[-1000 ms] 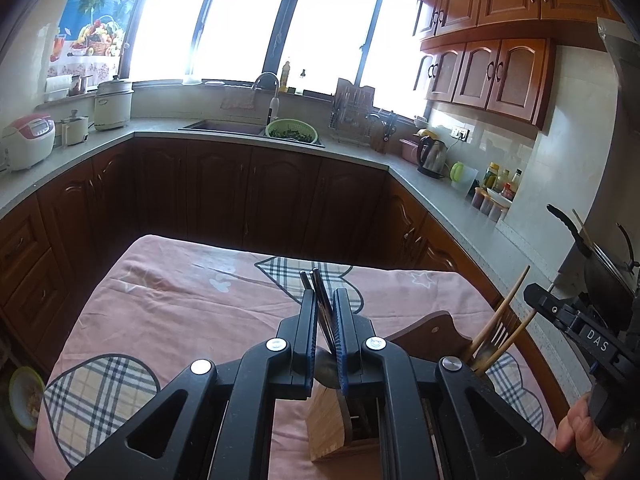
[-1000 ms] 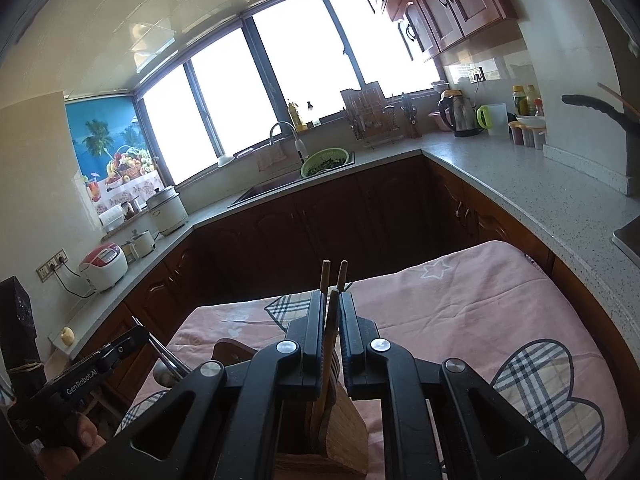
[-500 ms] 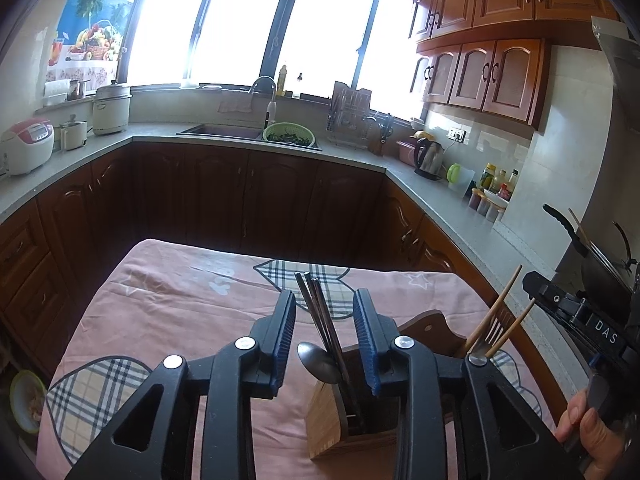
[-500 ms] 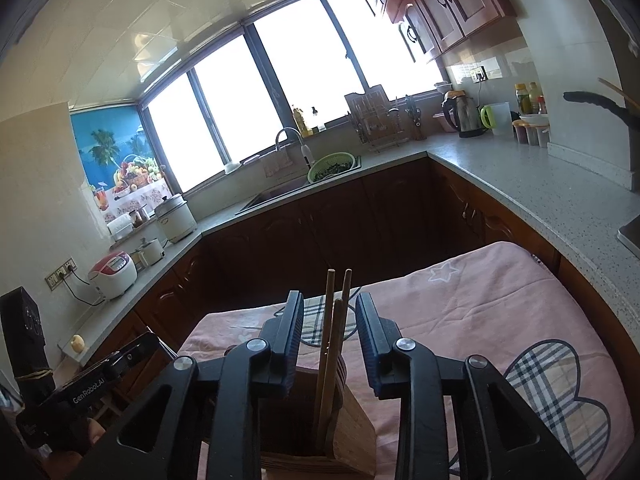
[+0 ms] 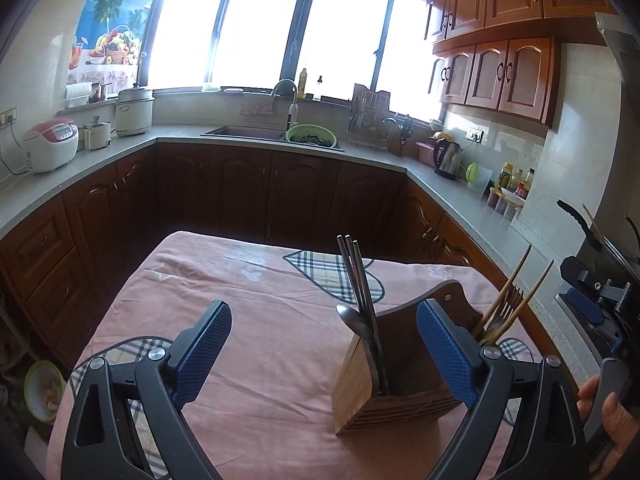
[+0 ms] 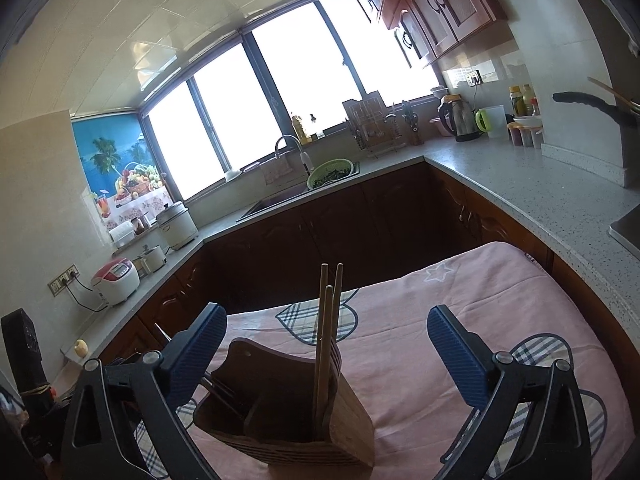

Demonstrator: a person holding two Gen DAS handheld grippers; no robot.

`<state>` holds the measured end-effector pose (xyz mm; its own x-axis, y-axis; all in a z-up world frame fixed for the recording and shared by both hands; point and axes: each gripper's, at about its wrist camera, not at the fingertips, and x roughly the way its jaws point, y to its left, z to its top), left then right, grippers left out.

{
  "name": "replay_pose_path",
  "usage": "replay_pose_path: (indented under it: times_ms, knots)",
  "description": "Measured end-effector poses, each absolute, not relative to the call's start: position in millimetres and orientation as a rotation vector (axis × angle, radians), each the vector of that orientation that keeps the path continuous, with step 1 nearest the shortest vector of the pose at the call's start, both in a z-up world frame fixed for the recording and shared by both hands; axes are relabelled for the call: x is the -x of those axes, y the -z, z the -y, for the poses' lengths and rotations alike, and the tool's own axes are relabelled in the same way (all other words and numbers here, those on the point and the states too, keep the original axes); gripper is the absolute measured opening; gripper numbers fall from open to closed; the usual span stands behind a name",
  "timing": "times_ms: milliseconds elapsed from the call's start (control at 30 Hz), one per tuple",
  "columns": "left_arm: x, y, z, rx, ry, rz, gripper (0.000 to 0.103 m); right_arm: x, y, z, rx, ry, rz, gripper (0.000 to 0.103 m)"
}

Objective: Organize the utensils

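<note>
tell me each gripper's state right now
Left gripper: open, holding nothing.
Right gripper: open, holding nothing.

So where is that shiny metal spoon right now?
In the left wrist view, the metal spoon stands bowl-up in the wooden utensil holder, beside the dark metal chopsticks.

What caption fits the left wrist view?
Open left gripper above a wooden holder with metal chopsticks and spoon standing inside, on a pink tablecloth.

Sunlit kitchen: bright bay windows (image 5: pixel 264 32), dark wood cabinets (image 5: pixel 240 192), grey countertop (image 6: pixel 520 184).
</note>
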<state>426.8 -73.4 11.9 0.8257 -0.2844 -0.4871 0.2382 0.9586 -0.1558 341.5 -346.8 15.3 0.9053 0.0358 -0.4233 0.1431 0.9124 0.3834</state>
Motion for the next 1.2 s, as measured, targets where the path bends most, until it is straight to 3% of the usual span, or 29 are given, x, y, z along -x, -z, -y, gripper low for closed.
replay_pose_path:
  times_ms: [1200]
  knots:
    - [-192, -33, -5, 0.008, 0.314, -0.518, 0.098, -147, -26, 259, -0.334, -0.07, -0.454, 0.102]
